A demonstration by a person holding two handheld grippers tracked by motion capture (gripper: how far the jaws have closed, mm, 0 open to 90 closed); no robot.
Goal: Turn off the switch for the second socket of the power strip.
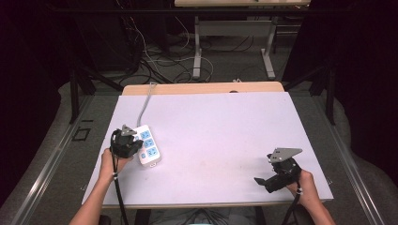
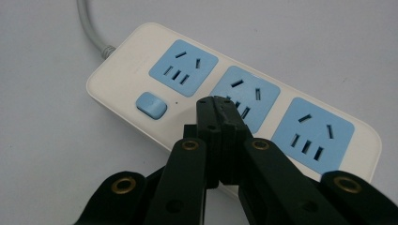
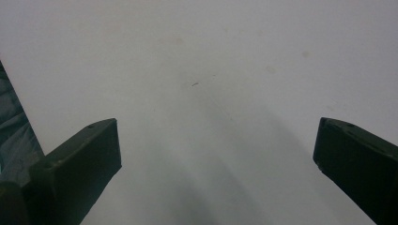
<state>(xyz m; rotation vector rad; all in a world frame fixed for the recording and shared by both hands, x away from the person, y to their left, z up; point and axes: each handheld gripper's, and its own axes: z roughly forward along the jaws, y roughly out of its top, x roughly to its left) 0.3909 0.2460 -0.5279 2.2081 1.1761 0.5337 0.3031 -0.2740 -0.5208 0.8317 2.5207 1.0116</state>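
With its jaws pressed together on nothing, the left gripper (image 2: 215, 100) hovered over the power strip's (image 2: 141, 51) middle socket (image 2: 256, 91), its blue switch (image 2: 151, 104) just left, seemingly about to press it; the right gripper (image 3: 216, 140) gaped empty over the table (image 1: 225, 131).

White power strip (image 2: 234, 105), three blue sockets; flat on table's left

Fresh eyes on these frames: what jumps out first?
The white power strip with three blue sockets and a blue switch, lying near the left edge of the white table, its grey cord running toward the far edge. The left gripper hangs over it, jaws closed. The right gripper sits wide open over bare table at the near right.
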